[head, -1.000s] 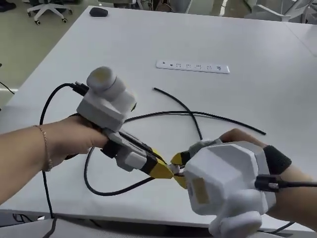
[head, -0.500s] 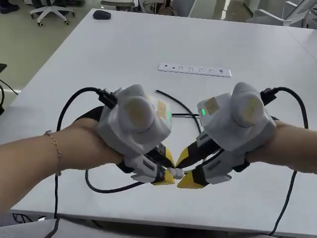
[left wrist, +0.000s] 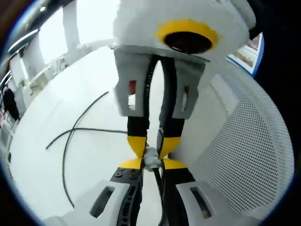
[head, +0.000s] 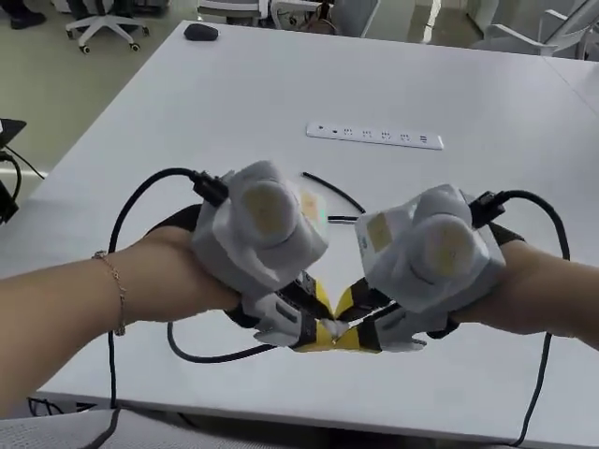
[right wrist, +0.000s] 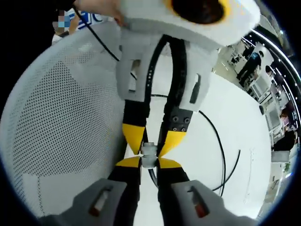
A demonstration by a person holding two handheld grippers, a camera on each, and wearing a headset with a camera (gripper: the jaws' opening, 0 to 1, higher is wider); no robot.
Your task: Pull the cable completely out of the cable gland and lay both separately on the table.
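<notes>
cable gland (left wrist: 150,157): smooth plastic | cable (head: 332,188): matt rubbery | table (head: 281,84): smooth matt

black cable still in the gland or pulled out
Still in: in the left gripper view the thin black cable runs into the small grey cable gland pinched between the yellow jaws.

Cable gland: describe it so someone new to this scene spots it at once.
At the white table's near edge, the left gripper and right gripper meet tip to tip. The cable gland is the small whitish fitting pinched between their yellow fingers, a black cable running from it. Nothing else there is pale and stubby.
</notes>
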